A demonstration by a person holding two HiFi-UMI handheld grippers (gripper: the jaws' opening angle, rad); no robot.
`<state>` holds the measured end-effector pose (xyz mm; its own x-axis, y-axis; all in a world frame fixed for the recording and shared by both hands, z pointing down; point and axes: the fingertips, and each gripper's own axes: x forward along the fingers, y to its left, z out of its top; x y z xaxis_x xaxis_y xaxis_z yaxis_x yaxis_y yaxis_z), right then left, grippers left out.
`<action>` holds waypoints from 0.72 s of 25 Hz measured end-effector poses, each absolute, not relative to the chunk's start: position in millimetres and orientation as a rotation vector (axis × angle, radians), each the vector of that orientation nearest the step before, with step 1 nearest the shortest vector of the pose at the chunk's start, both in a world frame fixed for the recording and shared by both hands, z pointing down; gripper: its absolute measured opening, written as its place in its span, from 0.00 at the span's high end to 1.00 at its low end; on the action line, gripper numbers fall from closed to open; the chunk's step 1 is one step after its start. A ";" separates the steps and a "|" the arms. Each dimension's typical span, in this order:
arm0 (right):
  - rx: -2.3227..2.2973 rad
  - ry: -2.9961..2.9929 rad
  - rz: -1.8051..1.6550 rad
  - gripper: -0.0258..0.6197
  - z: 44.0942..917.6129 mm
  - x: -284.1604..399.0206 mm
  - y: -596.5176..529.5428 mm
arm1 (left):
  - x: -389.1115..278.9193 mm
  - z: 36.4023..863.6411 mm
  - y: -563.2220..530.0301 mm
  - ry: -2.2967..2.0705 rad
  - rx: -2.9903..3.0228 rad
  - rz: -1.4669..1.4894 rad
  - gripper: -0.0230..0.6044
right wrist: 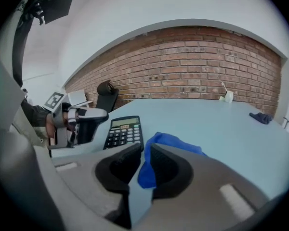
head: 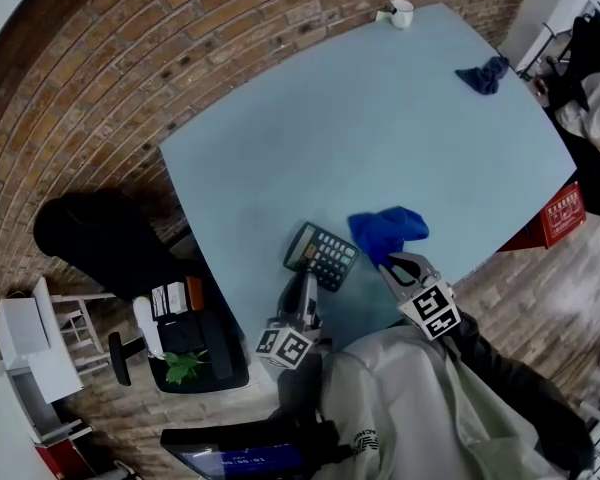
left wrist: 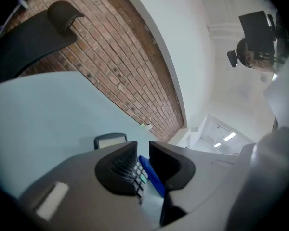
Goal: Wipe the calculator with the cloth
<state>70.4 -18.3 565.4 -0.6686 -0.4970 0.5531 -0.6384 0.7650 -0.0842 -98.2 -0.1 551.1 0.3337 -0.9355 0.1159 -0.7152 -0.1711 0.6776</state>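
A black calculator [head: 321, 255] lies face up near the table's front edge, also in the right gripper view [right wrist: 123, 131]. A crumpled blue cloth [head: 387, 230] sits right beside it on the right. My left gripper [head: 305, 280] is at the calculator's near edge. Its jaws are closed to a narrow slit [left wrist: 143, 150], through which the keys [left wrist: 135, 174] and the cloth [left wrist: 151, 174] show. My right gripper [head: 388, 264] points down at the cloth's near end. Its jaws [right wrist: 145, 150] are closed to a slit, and the cloth [right wrist: 176, 143] shows through it without visibly being pinched.
A second, dark blue cloth [head: 483, 73] lies at the table's far right, and a white cup [head: 401, 13] stands at the far edge. A black office chair [head: 100, 233] and a cluttered low shelf [head: 180, 328] are left of the table. A brick wall [right wrist: 192, 66] runs behind.
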 end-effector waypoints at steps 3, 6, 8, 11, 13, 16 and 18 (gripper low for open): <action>0.902 -2.407 0.334 0.80 569.5 80.5 -37.9 | -130.4 551.2 -7.2 -1.567 1.952 -0.383 0.79; 0.927 -2.371 0.260 0.67 571.9 86.7 -60.7 | -154.0 565.2 -24.0 -1.614 1.932 -0.311 0.60; 0.910 -2.338 0.175 0.61 576.8 85.1 -74.1 | -157.6 573.9 -37.6 -1.597 1.957 -0.252 0.56; 0.858 -2.270 0.097 0.50 594.0 80.3 -88.3 | -144.5 577.8 -59.0 -1.556 2.063 -0.125 0.56; 0.824 -2.222 0.083 0.46 608.0 78.3 -94.1 | -126.9 585.3 -72.6 -1.532 2.157 0.046 0.53; 0.800 -2.192 0.095 0.45 619.5 73.2 -98.4 | -108.0 600.9 -86.2 -1.511 2.241 0.324 0.49; 0.793 -2.200 0.123 0.45 622.7 70.1 -98.9 | -107.2 605.9 -89.3 -1.534 2.232 0.411 0.49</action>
